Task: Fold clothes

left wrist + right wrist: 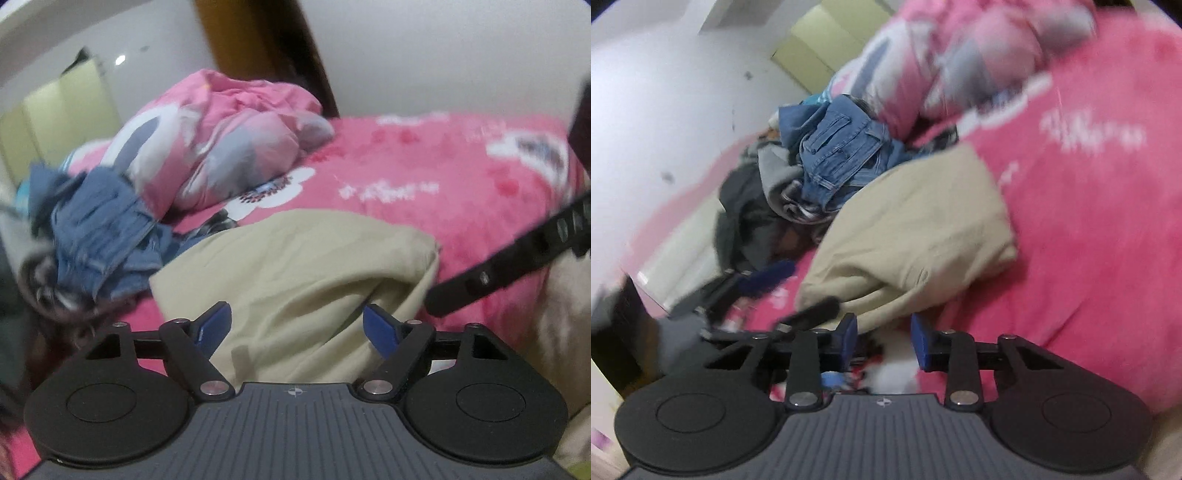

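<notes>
- Covering the bed is a pink flowered sheet; a white wall and a brown door fill the top of the left view.
- The beige garment lies folded at centre frame, its long axis running from lower left to upper right in the right view.
- Jeans top a heap at upper left.
- Left gripper: jaws wide, empty, over the garment.
- Right gripper: jaws partly apart, holding nothing.
</notes>
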Demonstrator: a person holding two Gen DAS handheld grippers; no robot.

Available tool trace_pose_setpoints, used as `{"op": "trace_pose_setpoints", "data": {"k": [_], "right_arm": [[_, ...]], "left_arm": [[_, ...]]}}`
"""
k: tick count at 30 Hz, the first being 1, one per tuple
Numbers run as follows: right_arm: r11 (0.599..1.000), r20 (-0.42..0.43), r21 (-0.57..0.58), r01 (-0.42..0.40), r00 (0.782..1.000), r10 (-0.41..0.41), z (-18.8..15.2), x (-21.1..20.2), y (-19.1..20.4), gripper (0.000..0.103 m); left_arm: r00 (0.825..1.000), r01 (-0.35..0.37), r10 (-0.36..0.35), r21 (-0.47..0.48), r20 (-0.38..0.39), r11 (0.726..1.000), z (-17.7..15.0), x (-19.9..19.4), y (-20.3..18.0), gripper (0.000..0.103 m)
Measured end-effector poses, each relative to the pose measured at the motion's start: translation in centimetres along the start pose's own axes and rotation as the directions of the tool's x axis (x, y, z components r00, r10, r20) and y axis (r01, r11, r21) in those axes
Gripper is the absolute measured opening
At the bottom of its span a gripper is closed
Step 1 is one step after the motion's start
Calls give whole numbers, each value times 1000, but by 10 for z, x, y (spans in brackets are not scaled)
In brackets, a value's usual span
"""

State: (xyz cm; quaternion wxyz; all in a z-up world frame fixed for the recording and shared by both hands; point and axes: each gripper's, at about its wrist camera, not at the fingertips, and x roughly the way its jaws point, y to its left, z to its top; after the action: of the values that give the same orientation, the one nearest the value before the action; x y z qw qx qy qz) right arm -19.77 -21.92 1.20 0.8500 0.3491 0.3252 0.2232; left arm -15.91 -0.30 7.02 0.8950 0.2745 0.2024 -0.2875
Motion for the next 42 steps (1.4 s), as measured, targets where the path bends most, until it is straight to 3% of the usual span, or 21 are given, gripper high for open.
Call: {"op": "trace_pose_setpoints", "data": {"k": [4,8,14,20,27,33,38,42], "right_arm": [[993,-9,111,-50,999,51,1,14,-23,22],[981,16,152,-119,993,118,2,18,-30,8],[972,97,134,-193,979,181,4,10,-34,7],[970,74,159,-181,982,171,-3,15,-41,7],[957,51,209,-202,979,195,-4,36,-45,7],[969,60,168,-181,983,173,-9,34,-42,3],[975,51,164,-152,988,146,-13,33,-44,2],[972,78,155,-175,983,165,-11,28,-43,2]], "left_arm": [[999,-3,4,18,-50,1000,5,13,-6,63],[997,19,-19,0,-68,1000,7,11,0,59],[996,58,-59,-30,-64,998,12,4,13,60],[993,66,-72,-74,-94,995,11,12,17,58],[989,78,-84,-53,-118,996,11,20,12,59],[986,80,-101,-154,-133,985,14,27,23,60],[984,102,-136,-265,-117,959,15,26,40,61],[984,102,-132,-236,-118,966,12,25,37,61]]}}
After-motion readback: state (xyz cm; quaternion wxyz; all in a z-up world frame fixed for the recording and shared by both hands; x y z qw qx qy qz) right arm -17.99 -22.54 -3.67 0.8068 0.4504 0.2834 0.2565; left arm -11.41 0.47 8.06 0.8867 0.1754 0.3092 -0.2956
